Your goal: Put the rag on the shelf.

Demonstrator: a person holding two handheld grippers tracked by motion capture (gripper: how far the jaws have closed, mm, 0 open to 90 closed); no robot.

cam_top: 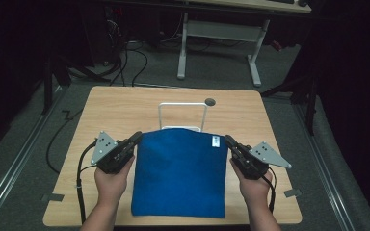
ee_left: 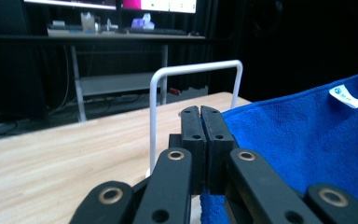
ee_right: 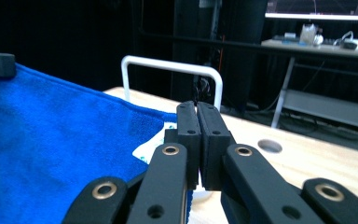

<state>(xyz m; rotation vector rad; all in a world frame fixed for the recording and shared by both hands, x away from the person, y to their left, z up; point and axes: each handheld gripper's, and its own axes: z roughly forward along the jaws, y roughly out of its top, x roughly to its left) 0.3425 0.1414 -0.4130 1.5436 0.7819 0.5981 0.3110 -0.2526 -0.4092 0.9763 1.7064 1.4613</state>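
Two far corners of the blue towel [cam_top: 178,173] are pinched, one in the closed left gripper [cam_top: 136,138], one in the closed right gripper [cam_top: 229,140]. It hangs spread over the surface [cam_top: 125,103], near edge resting there, probably for draping on the white rack [cam_top: 182,115] just behind.

My two grippers are matte black: the left gripper [cam_top: 136,138] and the right gripper [cam_top: 229,141] each carry a grey three-cornered plate dotted with small holes. I see black cables trailing back past bare forearms (no sleeves). Up close, each jaw link shows brass-ringed pivots and dark screw holes.
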